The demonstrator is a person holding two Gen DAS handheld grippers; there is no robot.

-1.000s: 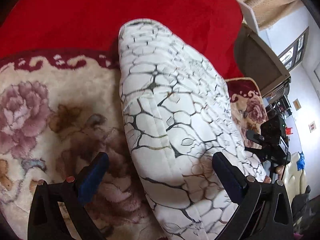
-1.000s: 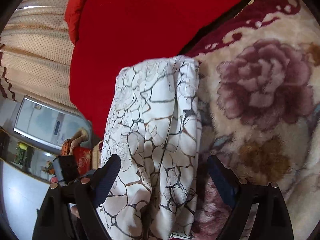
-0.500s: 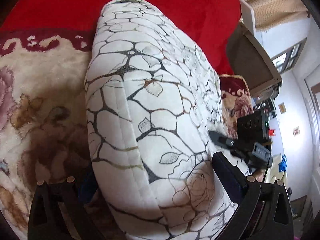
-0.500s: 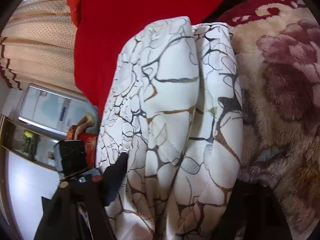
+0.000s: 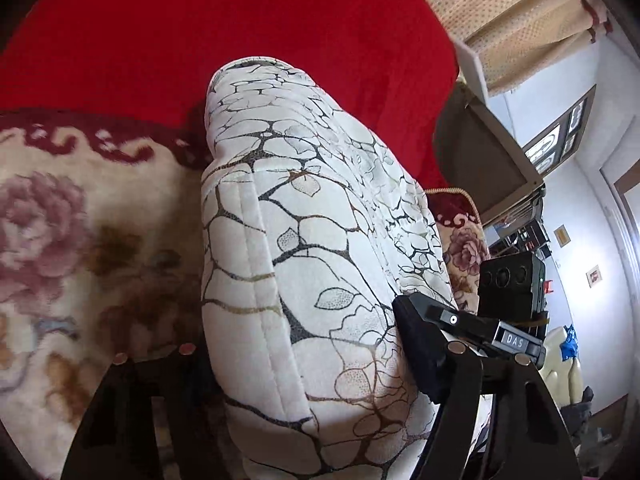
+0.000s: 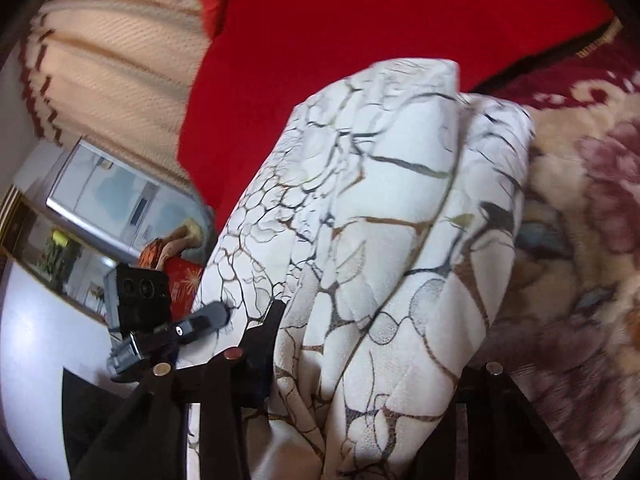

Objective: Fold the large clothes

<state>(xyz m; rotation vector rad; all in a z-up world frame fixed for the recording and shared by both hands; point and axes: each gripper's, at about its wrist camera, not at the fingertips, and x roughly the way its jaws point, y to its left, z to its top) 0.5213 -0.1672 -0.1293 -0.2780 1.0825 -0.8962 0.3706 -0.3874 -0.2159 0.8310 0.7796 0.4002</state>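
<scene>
Bed surface: plush floral blanket (image 5: 60, 240) at 9 o'clock, red blanket (image 5: 240, 32) at 12, beige curtain (image 6: 112, 64) behind. Quilted white garment (image 5: 304, 240), crackle print, bundled centre-frame. Left gripper (image 5: 304, 364) and right gripper (image 6: 372, 356) jaws closing, pinching it.

We've got a fuzzy cream blanket with big pink roses (image 5: 60, 240) spread underneath, and a bright red cover (image 5: 240, 32) behind it. Beige dotted curtains (image 5: 500, 12) hang up top, daylight coming through. White walls (image 5: 580, 208) with a couple of small frames, plus a white fridge (image 6: 112, 196) off to the side.
</scene>
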